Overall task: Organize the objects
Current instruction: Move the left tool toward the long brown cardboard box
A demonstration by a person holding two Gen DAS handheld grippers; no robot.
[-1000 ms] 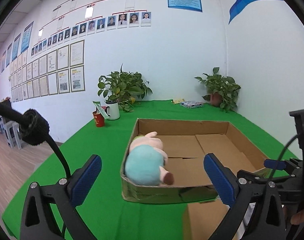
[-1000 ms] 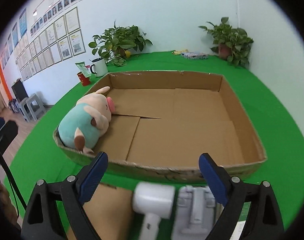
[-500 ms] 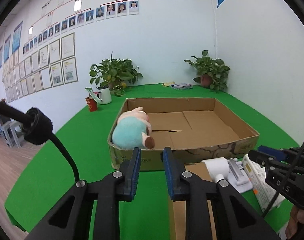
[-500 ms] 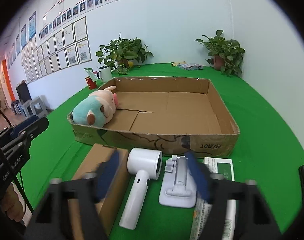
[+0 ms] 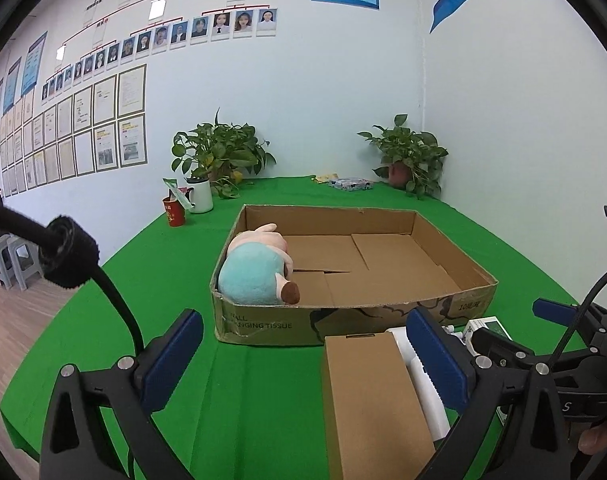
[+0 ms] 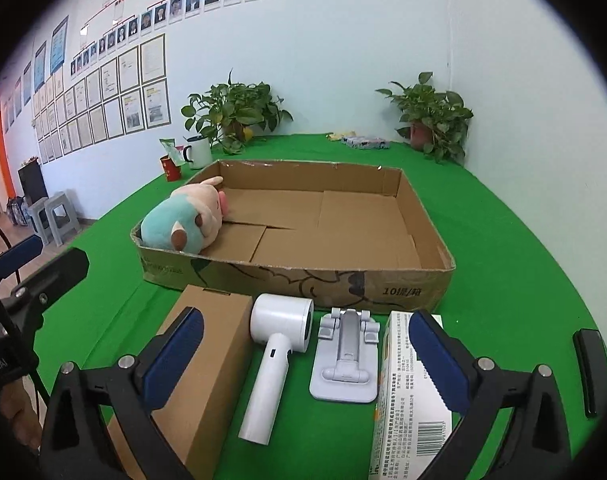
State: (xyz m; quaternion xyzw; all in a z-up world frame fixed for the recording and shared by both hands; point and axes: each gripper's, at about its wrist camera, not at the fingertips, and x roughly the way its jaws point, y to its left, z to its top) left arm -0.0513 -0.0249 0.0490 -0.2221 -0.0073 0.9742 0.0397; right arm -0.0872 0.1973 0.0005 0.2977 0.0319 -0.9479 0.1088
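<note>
The shallow brown cardboard tray box [image 6: 383, 240] stands on the green table cloth [image 6: 503, 248], and a pink and light-blue plush pig toy [image 6: 183, 222] lies inside it, against the left wall near the front corner. The rest of the box floor is bare cardboard.

In front of the box, four things lie in a row on the cloth. A closed brown cardboard carton [image 6: 207, 360] is at the left. Just beside it is a white hair dryer [image 6: 277, 344] with its handle toward the camera. Next comes a pale grey folding stand [image 6: 345, 360], then a white and green printed paper package [image 6: 407, 392].

The left gripper [image 5: 299, 356] has its blue-padded jaws spread wide and holds nothing; the brown carton lies between them in this view. The right gripper [image 6: 303, 352] is also spread wide and empty, above the row of things.

At the back of the table stand two green potted plants [image 6: 235, 112], a white mug [image 6: 197, 152] and a red cup [image 6: 170, 167].
</note>
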